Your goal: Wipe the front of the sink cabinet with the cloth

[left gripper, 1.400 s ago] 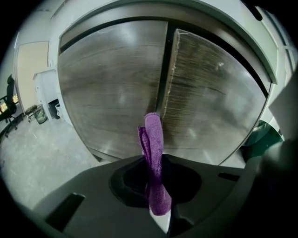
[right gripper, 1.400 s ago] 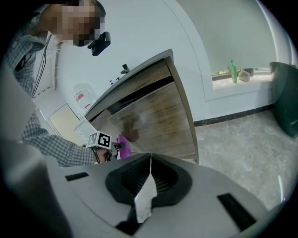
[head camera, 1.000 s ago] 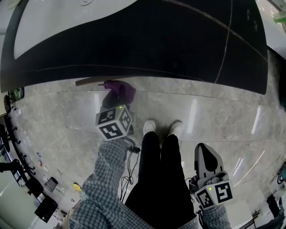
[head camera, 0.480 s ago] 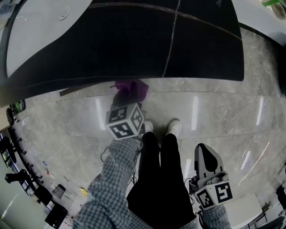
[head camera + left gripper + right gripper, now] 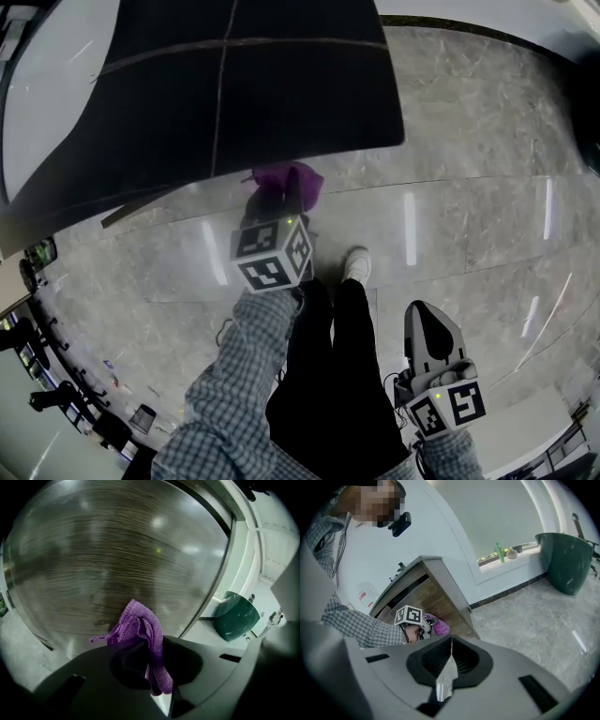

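Your left gripper point(image 5: 153, 670) is clenched on the purple cloth point(image 5: 140, 630), pinching it near one end so that a loose wad stands out past the jaws; that leaves soft fabric, not hard plastic, to meet the wood-grain front of the sink cabinet point(image 5: 117, 559); in the head view the cloth sits low on that dark front, on the door right of the seam and close above the grey marble floor point(image 5: 469, 187), which suggests you are working the bottom strip of the panel; the wad looks to be against the surface, though I cannot tell whether it truly presses; your arm reaches forward and down, marker cube point(image 5: 272, 255) uppermost, so the jaws point at the panel and the push goes squarely into it; your right gripper point(image 5: 450, 667) has its jaws drawn together on nothing and hangs by your leg, well apart from the cabinet, out of the way since one tool is enough for wiping; a green bin point(image 5: 567, 562) stands off to the side, away from the panel.
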Demonstrator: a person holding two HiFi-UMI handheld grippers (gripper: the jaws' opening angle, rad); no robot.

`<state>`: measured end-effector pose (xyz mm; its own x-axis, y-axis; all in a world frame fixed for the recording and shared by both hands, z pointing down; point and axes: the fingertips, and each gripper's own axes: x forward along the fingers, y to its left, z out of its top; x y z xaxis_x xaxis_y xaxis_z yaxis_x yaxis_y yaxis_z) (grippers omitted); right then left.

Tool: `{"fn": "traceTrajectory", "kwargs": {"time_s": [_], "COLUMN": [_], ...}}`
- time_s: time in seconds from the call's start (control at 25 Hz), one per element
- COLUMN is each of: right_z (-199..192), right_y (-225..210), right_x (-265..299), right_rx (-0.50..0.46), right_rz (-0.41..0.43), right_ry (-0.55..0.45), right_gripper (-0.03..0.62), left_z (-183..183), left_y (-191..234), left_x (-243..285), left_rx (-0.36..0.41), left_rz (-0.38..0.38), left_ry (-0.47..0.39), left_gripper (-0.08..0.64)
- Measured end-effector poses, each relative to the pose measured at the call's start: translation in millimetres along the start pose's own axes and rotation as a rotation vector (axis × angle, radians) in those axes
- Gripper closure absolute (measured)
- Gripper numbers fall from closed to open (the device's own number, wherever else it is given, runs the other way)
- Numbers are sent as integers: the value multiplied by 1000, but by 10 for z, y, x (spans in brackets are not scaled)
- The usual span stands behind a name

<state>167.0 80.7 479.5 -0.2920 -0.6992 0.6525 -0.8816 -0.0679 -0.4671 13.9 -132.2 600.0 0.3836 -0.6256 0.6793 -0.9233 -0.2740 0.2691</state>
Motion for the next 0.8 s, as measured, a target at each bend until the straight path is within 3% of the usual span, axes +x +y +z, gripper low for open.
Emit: {"fn": "traceTrajectory", "kwargs": {"time_s": [0.36, 0.8], "right_z": [60, 66], "right_y": [-297, -538], "right_x": [-214, -408], "right_rx": [38, 81], "right_rz": [-54, -109], "right_ry": [-36, -78], "right_gripper": [574, 574], "left_z": [32, 30], "left_y": [-683, -1372], "left_x": [271, 421], "left_rx": [52, 169], "left_rz": [-101, -238], "left_ry": [24, 31], "left_gripper": [506, 506]}}
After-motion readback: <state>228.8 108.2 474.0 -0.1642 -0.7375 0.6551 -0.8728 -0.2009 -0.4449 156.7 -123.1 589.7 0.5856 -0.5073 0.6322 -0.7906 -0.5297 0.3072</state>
